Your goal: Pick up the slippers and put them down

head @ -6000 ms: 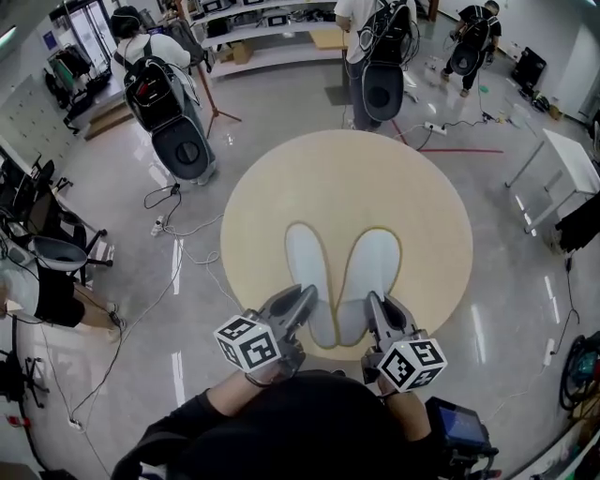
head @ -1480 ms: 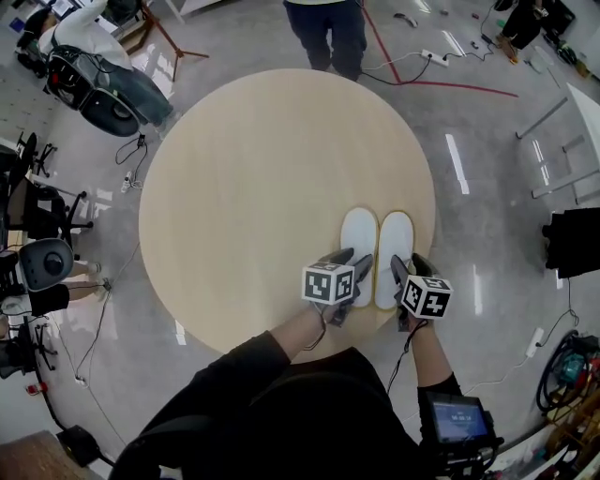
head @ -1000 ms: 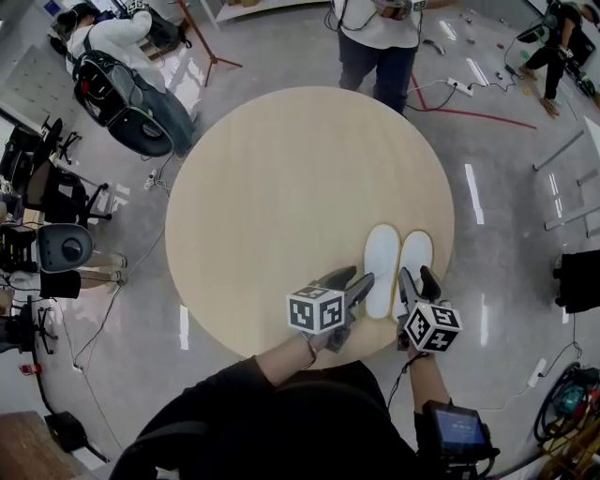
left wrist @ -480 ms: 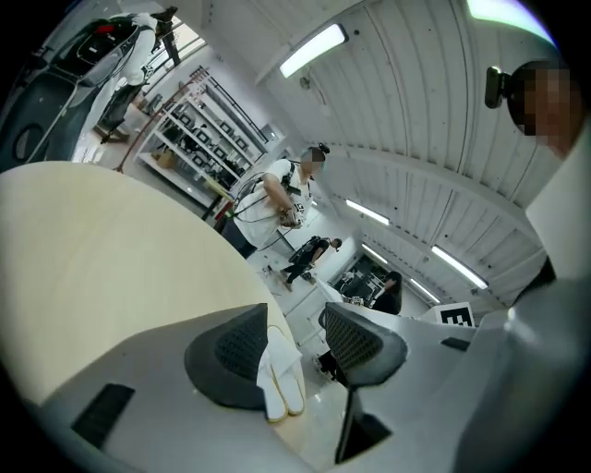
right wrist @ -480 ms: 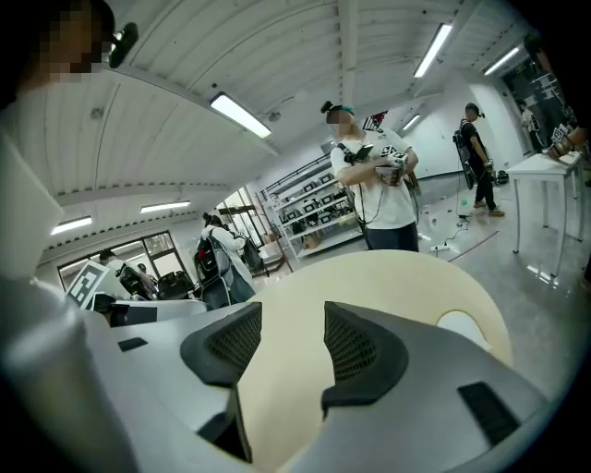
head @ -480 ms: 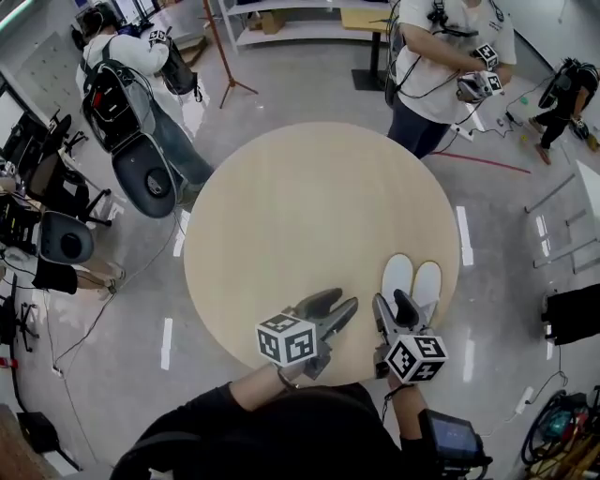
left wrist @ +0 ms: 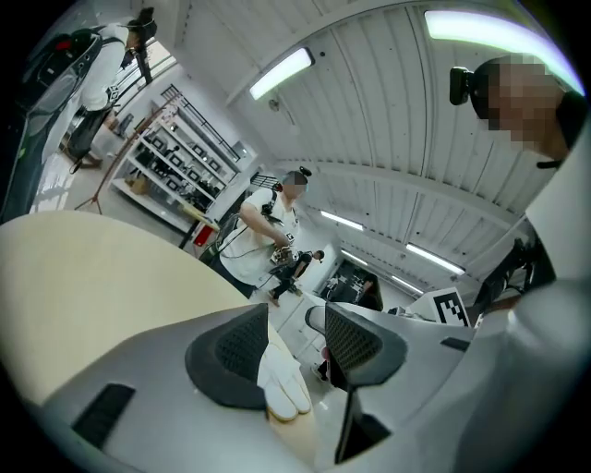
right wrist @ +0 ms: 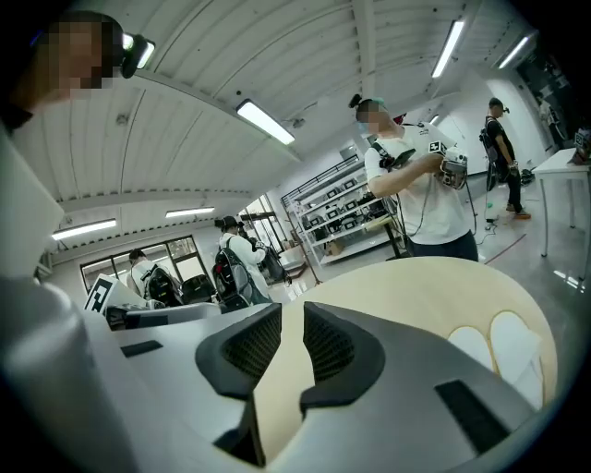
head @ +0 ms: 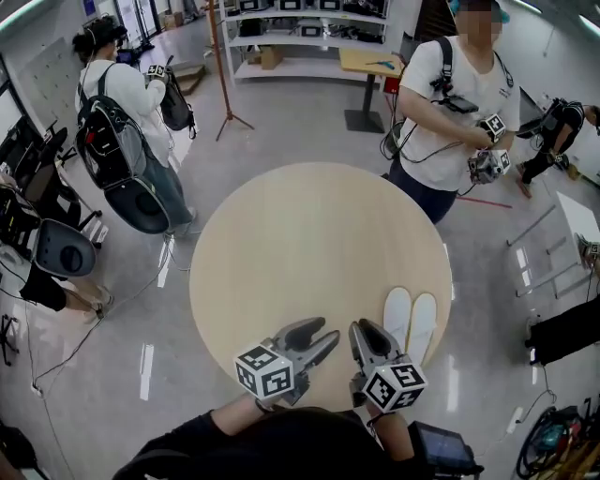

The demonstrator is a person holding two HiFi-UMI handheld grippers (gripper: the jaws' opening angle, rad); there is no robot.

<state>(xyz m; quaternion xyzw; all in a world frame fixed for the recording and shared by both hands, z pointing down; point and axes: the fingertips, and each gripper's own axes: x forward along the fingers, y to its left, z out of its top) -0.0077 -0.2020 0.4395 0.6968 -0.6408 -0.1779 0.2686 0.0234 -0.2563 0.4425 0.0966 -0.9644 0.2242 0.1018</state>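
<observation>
Slippers [head: 398, 317] lie side by side, lengthwise front-to-back on table [head: 300, 253].

Left gripper [head: 323, 334] holds its empty jaws apart; right gripper [head: 366, 330] jaws are closing, empty.

left gripper [head: 327, 332], right gripper [head: 364, 330] now off the slippers [head: 411, 322] (right jaws closing)

In the left gripper view we see only part of the slippers [left wrist: 283, 386]; the rest sits behind the left gripper [left wrist: 297, 338] (its nearer jaw). In the head view, the person's torso [head: 281, 452] covers the table's [head: 281, 244] near rim, and what the shelf [head: 309, 21] holds is too small to tell.
</observation>
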